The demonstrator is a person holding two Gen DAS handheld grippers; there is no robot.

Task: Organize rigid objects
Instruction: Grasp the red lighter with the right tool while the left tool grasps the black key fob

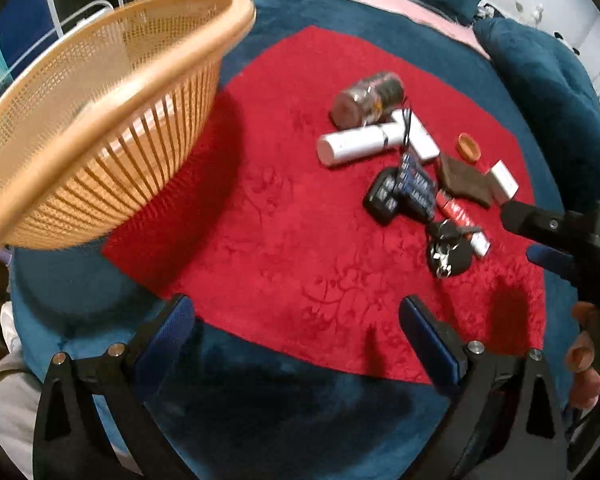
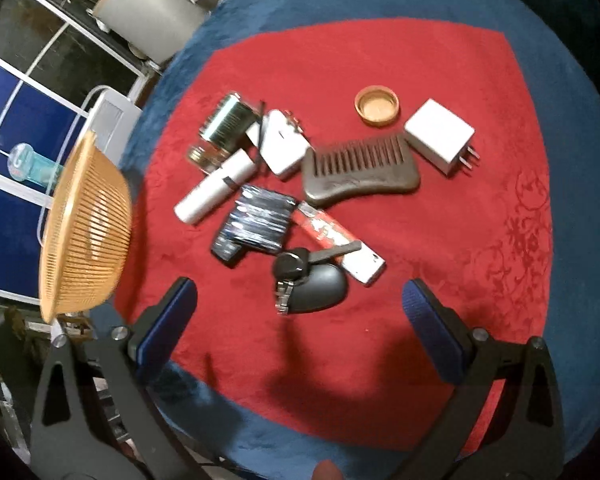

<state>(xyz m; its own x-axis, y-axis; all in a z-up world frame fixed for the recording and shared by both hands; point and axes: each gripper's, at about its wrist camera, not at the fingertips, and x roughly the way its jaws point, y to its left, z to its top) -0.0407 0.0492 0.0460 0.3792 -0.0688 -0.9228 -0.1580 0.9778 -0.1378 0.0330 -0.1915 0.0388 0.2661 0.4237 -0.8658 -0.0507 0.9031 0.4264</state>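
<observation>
Both sets of fingers stand spread and empty: the left gripper (image 1: 296,336) hovers over the near edge of the red cloth (image 1: 284,240), and the right gripper (image 2: 300,312) hangs just short of the clutter.

Largest, the orange basket (image 1: 100,120) is tilted and blurred at the cloth's left edge; whether it rests or hangs, I cannot tell. Next come the dark comb (image 2: 360,176), white tube (image 2: 216,192), white charger (image 2: 440,136), black key fob (image 2: 320,288) and small wooden lid (image 2: 377,105), heaped at mid-cloth.

Things overlap, so a grab may drag neighbours. Open room lies along the cloth's right and near edges.
</observation>
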